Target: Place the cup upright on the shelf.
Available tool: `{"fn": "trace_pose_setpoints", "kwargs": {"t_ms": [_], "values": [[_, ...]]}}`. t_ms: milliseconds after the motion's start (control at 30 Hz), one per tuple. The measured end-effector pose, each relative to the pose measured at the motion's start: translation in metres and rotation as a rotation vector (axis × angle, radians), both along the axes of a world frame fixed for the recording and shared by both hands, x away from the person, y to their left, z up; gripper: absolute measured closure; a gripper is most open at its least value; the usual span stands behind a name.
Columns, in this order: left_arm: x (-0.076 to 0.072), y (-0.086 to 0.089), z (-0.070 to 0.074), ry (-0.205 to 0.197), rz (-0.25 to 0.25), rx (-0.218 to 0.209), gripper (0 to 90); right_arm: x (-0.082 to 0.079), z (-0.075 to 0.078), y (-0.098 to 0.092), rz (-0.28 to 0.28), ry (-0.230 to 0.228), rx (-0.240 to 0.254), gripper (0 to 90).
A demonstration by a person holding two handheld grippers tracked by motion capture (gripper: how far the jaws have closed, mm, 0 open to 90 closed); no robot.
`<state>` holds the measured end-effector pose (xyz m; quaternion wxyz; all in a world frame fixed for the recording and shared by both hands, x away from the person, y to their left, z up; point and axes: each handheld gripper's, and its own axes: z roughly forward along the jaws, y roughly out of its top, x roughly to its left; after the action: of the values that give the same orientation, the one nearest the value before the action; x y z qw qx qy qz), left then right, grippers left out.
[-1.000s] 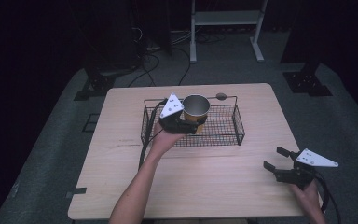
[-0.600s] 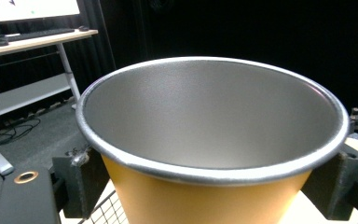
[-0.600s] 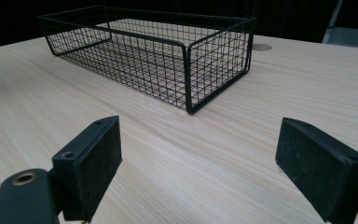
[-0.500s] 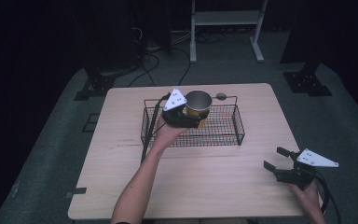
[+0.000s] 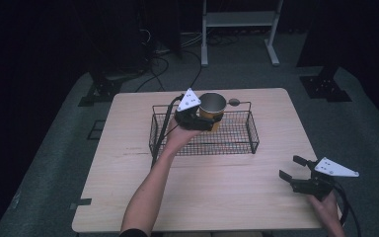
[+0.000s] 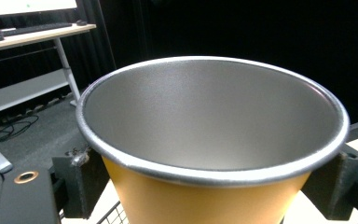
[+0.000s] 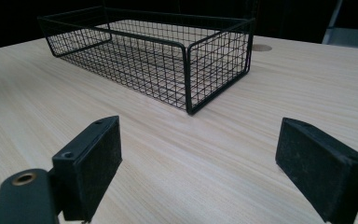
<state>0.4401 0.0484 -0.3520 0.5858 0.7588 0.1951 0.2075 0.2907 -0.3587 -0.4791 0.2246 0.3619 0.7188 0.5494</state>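
Observation:
A yellow cup (image 5: 212,105) with a silvery metal inside is held upright over the back part of a black wire basket (image 5: 252,134) in the middle of the wooden table. My left gripper (image 5: 211,120) is shut on the cup's wall. In the left gripper view the cup (image 6: 214,140) sits between the two black pads (image 6: 81,179) of that gripper (image 6: 214,191). My right gripper (image 5: 291,167) rests near the table's front right corner, open, with nothing between its jaws. In the right gripper view that gripper (image 7: 198,158) faces the basket (image 7: 186,70) over bare wood.
A small round grommet (image 5: 234,102) sits in the tabletop just behind the basket. A white-legged desk frame (image 5: 239,29) and dark stands are on the floor beyond the table. Bare wood lies between the basket and the table's front edge.
My left gripper has carried the cup a little farther back and to the right over the basket. The right gripper has stayed where it was.

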Motion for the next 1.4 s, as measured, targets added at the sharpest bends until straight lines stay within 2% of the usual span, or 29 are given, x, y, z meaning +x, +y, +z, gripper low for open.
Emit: {"fn": "trace_pose_setpoints", "kwargs": {"t_ms": [167, 500, 633, 767, 1033, 1300, 1400], "values": [[0.005, -0.002, -0.004, -0.001, -0.001, -0.005, 14.2, 0.000, 0.000, 0.000, 0.001, 0.000, 0.002, 13.3], [0.016, -0.004, -0.015, 0.030, -0.006, -0.003, 14.2, 0.000, 0.000, 0.000, 0.002, -0.002, 0.002, 13.3], [0.021, -0.006, -0.021, 0.035, 0.001, 0.017, 14.2, 0.000, 0.000, 0.000, 0.003, -0.002, 0.001, 13.3], [0.027, -0.006, -0.027, 0.051, 0.000, 0.010, 14.2, 0.000, 0.000, 0.000, 0.004, -0.003, 0.002, 13.3], [0.034, -0.007, -0.036, 0.058, -0.007, 0.023, 14.1, 0.000, 0.000, 0.000, 0.005, -0.005, 0.002, 13.3], [0.044, -0.008, -0.036, 0.080, -0.061, 0.055, 14.1, 0.000, 0.000, 0.000, 0.006, -0.004, 0.003, 13.3], [0.046, -0.008, -0.039, 0.073, -0.080, 0.041, 14.1, 0.000, 0.000, 0.000, 0.007, -0.005, 0.002, 13.3]]}}
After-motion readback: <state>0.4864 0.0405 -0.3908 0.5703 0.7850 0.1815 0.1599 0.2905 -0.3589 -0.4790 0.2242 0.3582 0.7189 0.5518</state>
